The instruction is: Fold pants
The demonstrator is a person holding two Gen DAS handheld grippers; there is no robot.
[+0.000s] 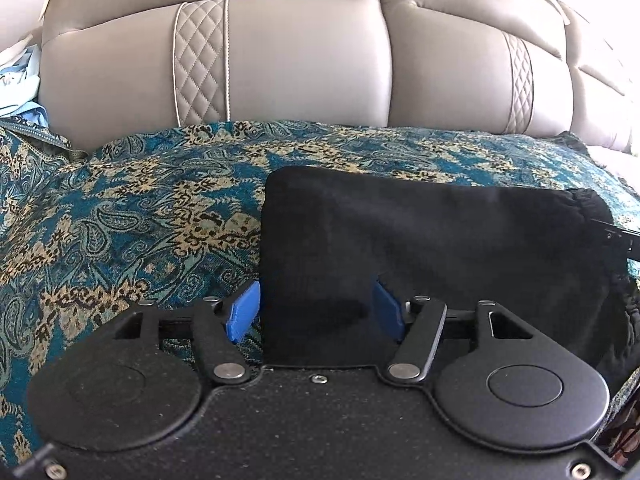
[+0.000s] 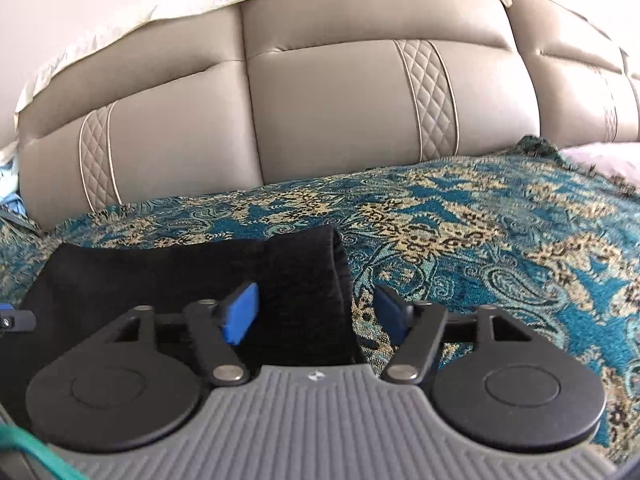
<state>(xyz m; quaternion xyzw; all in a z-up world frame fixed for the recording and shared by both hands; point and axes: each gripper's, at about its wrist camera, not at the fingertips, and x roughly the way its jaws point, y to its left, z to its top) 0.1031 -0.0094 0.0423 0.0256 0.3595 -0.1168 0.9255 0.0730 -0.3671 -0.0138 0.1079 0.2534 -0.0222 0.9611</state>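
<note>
Two hand-held grippers, left point(image 1: 316, 308) and right point(image 2: 316, 308), sit released over black pants point(image 1: 420, 240) folded on a patterned throw point(image 1: 140, 208), long axis running between them; each straddles one end's edge.

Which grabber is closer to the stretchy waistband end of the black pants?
Right. The right gripper straddles the gathered elastic waistband of the folded black pants; the left gripper sits at the opposite end.
</note>
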